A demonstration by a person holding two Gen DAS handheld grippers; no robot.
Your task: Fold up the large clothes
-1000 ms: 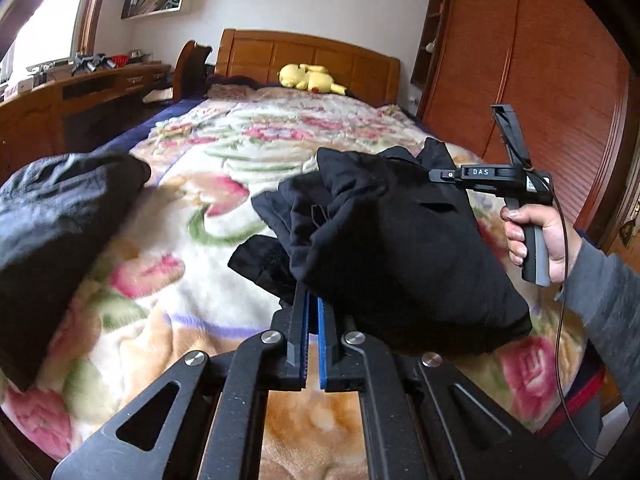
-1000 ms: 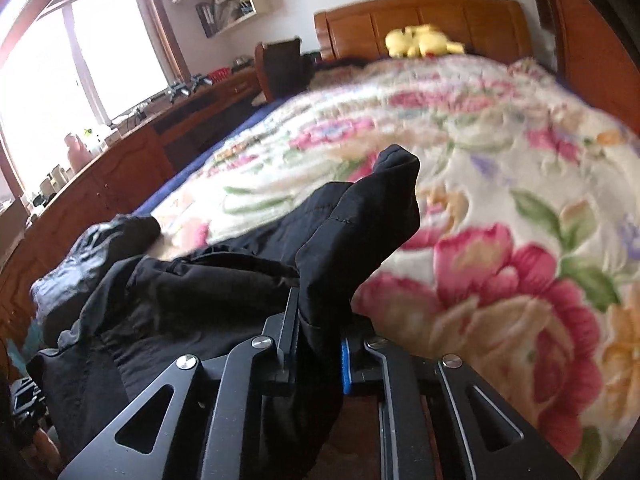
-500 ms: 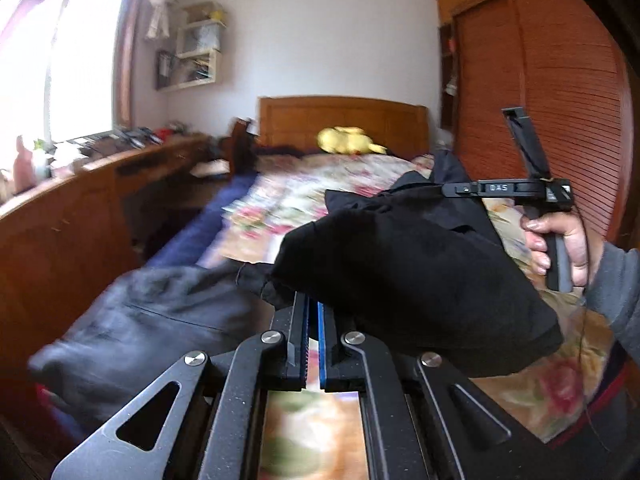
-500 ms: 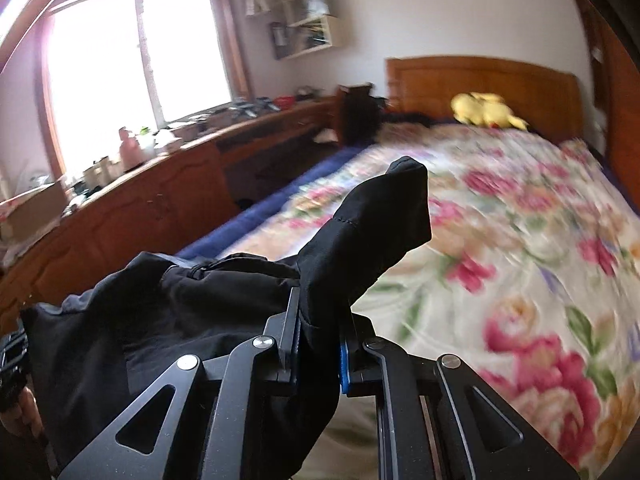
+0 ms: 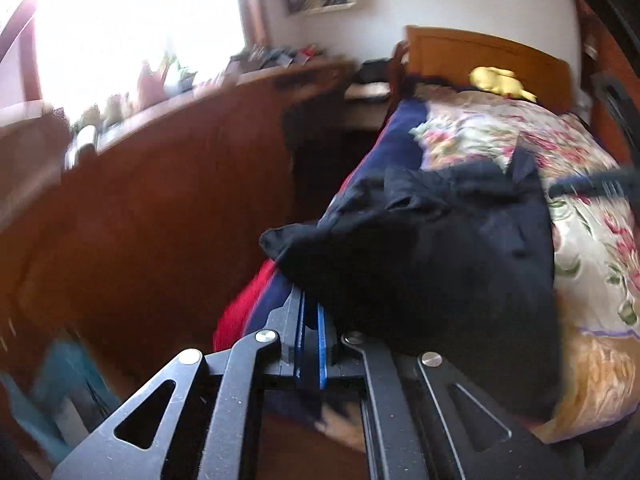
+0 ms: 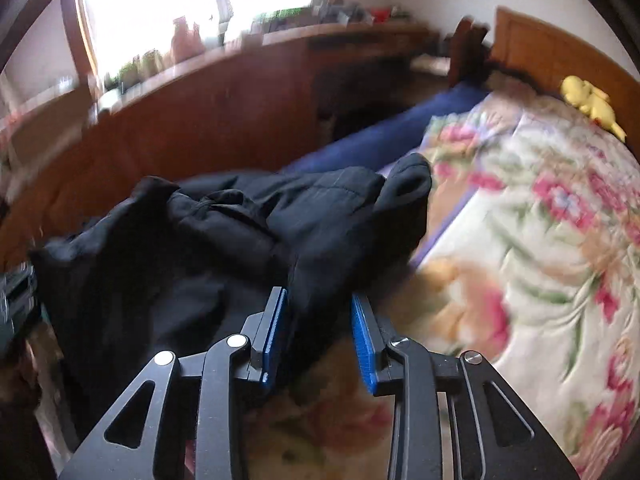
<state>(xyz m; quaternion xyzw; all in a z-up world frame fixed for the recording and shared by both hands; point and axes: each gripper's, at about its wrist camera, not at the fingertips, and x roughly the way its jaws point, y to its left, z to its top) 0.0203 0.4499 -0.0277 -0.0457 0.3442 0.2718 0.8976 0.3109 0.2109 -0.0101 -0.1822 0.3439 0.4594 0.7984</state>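
A large black garment [image 5: 432, 256] lies bunched at the bed's left edge, on top of another dark padded garment [image 6: 320, 196]. My left gripper [image 5: 310, 320] is shut on the black garment's near edge. My right gripper [image 6: 320, 328] has its jaws apart, and the black garment [image 6: 200, 264] still lies between the blue pads. The right gripper's black body shows blurred at the right edge of the left wrist view [image 5: 592, 184].
The bed carries a floral blanket [image 6: 540, 240] over a navy sheet [image 6: 392, 136]. A yellow plush toy [image 6: 588, 104] lies by the wooden headboard [image 5: 480, 56]. A long wooden cabinet [image 5: 160, 220] with clutter under a bright window runs along the left. Something red [image 5: 244, 312] hangs below the bed's edge.
Both grippers have carried the black garment left, from the middle of the bed to its left edge, onto the other dark garment. The right gripper's jaws have opened.
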